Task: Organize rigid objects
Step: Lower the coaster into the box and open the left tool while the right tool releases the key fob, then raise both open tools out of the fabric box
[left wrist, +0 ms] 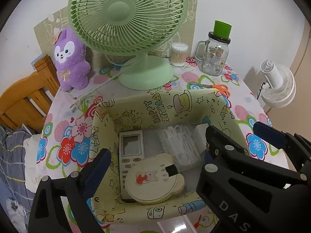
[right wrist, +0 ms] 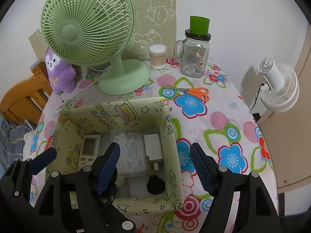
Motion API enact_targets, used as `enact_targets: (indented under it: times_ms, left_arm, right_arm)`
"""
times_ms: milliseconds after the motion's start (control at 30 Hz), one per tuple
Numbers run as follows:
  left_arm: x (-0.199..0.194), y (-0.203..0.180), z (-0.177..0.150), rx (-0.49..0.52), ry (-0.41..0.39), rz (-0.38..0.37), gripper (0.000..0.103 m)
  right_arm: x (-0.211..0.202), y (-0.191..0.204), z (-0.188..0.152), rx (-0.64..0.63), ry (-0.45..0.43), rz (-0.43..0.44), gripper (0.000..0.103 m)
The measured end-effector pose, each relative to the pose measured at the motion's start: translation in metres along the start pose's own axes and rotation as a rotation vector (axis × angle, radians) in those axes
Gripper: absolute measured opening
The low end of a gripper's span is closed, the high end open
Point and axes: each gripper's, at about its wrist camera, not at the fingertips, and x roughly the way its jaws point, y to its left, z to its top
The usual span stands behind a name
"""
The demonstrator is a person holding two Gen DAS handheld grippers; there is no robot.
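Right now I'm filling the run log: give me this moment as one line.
left hand-held gripper: open, empty | right hand-held gripper: open, empty | box: remote, bear-shaped disc, charger inside | scissors: on table

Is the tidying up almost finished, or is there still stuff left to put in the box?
Mostly done: the remote, bear-shaped mirror, floss picks and white charger already lie in the box. Both the left gripper and right gripper hang open, holding nothing. The scissors remain out on the table, perhaps next.
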Motion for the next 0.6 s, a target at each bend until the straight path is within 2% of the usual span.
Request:
enact_targets:
  times_ms: [167, 600]
  left_arm:
    - [-0.009, 0.001, -0.002, 0.002, -0.012, 0.007, 0.101]
    - [-0.034, 0.001, -0.015, -0.002, -0.031, 0.023, 0.102]
  right_arm:
    - [-0.007, 0.001, -0.002, 0.002, -0.009, 0.007, 0.084]
    - [-0.033, 0.005, -0.015, 0.001, -0.029, 0.021, 0.091]
